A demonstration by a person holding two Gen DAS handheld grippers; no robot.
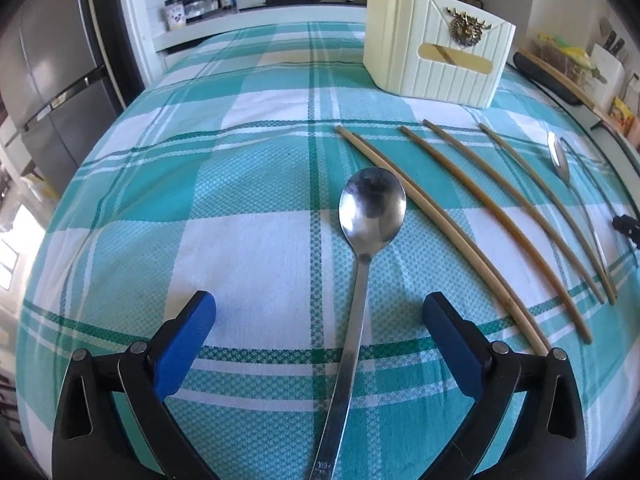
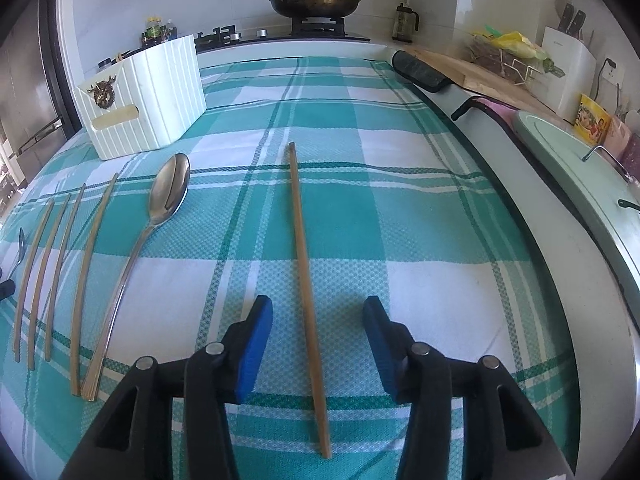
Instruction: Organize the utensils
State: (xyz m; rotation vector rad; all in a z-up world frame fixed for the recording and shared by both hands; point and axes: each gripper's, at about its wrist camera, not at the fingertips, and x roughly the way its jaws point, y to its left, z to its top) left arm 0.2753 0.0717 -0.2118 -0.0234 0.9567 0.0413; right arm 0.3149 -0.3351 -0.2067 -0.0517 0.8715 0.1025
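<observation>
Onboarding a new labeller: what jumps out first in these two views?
The teal checked tablecloth fills both views. On it a steel spoon lies between the open fingers of the left gripper, and a lone chopstick between those of the right gripper. Beyond stands a cream ribbed box, with four more chopsticks lined up nearby.

My desk is covered by a teal and white checked cloth (image 2: 360,216). Behind it I see a hob (image 2: 316,26) carrying a dark frying pan (image 2: 314,3) with a glass lid. A cluster of bottles and jars (image 1: 200,0) stands on the counter to its left, and a grey refrigerator (image 1: 52,60) fills the far left. To the right I see a wooden cutting board (image 2: 492,76), a white knife block (image 2: 566,68) and a yellow packet (image 2: 592,118).
</observation>
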